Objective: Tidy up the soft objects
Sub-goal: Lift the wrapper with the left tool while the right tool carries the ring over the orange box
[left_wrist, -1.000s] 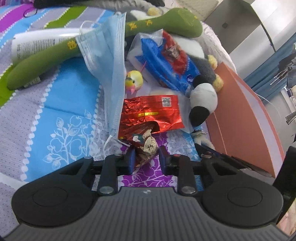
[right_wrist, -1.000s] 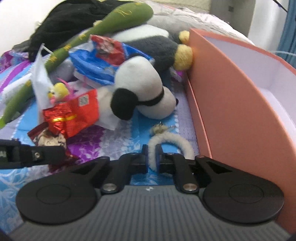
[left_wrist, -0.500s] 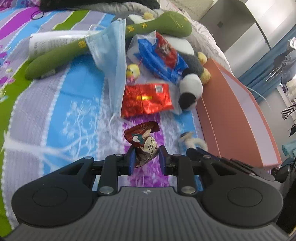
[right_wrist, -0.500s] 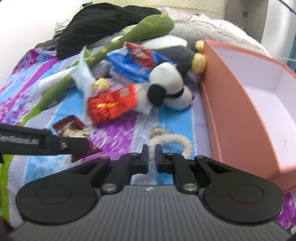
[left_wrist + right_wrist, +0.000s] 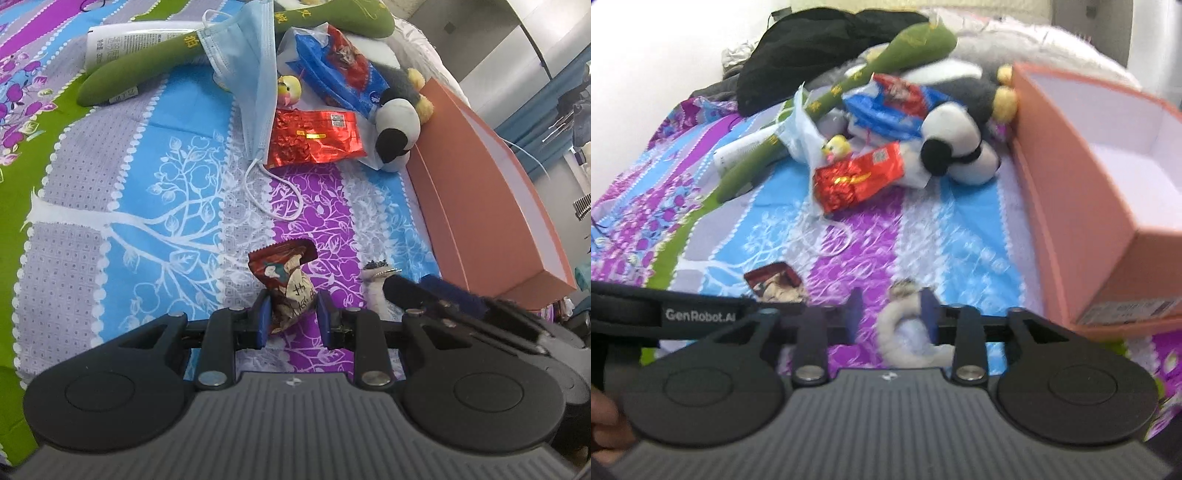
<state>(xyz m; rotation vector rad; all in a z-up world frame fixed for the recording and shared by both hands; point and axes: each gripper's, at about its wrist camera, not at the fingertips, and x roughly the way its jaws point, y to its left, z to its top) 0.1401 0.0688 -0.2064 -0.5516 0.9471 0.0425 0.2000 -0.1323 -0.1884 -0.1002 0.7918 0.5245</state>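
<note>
A: Status on left tool (image 5: 290, 312)?
B: Clamped on the brown snack packet (image 5: 286, 282), pads pinching its lower end, packet standing up off the bedspread (image 5: 110, 206). Packet sits well left of the orange box (image 5: 480, 192), nearer the camera than the pile.

A: Right tool (image 5: 891, 317)?
B: Jaws opening. White fluffy ring (image 5: 905, 332) lies between the pads, one pad beside its right edge, no visible pinch. View is blurred, so contact can't be confirmed. Ring is just left of the box's near corner (image 5: 1078, 236).

A: Rest of the soft stuff?
B: All heaped at the box's far-left side. Black-and-white plush (image 5: 397, 129) is right against the box wall. Red foil pouch (image 5: 314, 136) is left of the plush, blue snack bag (image 5: 332, 74) behind it, small yellow chick toy (image 5: 289, 89) between pouch and blue face mask (image 5: 251, 81). Long green plush (image 5: 177, 55) runs across the back, partly under the mask, white tube (image 5: 140, 40) beside it.

A: Box contents?
B: Inside shows white, nothing visible in it from the right wrist view.
</note>
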